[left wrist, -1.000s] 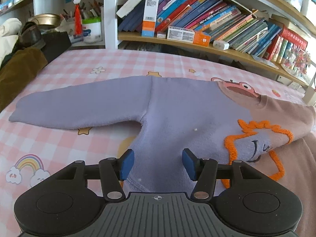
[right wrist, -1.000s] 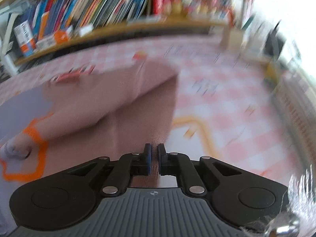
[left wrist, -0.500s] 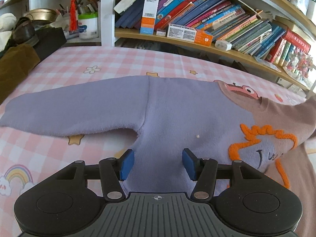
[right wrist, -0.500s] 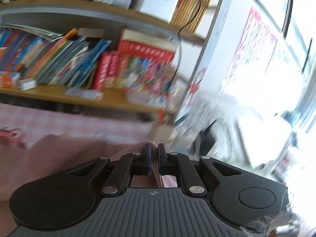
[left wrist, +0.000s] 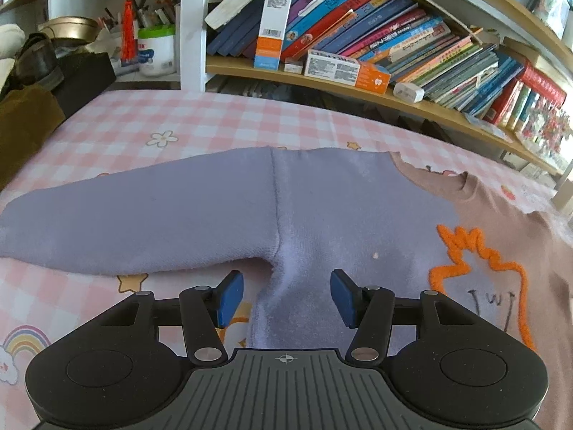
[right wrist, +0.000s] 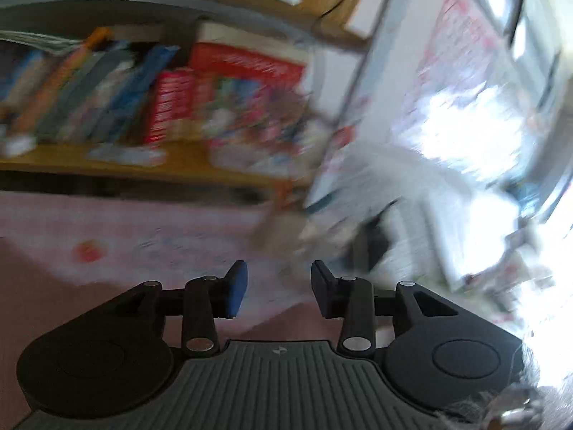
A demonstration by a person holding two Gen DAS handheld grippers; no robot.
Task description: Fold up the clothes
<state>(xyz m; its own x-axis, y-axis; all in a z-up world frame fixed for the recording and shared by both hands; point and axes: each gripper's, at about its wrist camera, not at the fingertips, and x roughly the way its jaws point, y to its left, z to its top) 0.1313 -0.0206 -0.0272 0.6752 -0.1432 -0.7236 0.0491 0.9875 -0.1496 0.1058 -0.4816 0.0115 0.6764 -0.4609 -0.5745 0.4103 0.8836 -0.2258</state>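
Pink-and-white checked bedding, printed with stars, flowers and a rainbow, covers the work surface, and a wooden bookshelf crammed with leaning books runs along its far edge. On that shelf a tall white-and-orange box stands upright, a flat white-and-orange carton lies beside it, and a small white charger sits further right. At far left a white tub with a green lid holds pens next to a red tassel, with a dark shoe and a brown garment near the bed's left edge.

The sweatshirt lies flat across the bedding, its lilac sleeve stretched out to the left and its brownish right half bearing an orange embroidered outline. The left gripper hovers at the near edge above the armpit and side seam, its blue pads spread apart with lilac cloth seen between them but not pinched.

The right wrist view is heavily motion-blurred. The right gripper has just been opening its jaws; they stand apart with nothing between them, above pinkish-brown cloth at near left. Beyond it lie blurred bedding, red books on the shelf and a bright window area at right.
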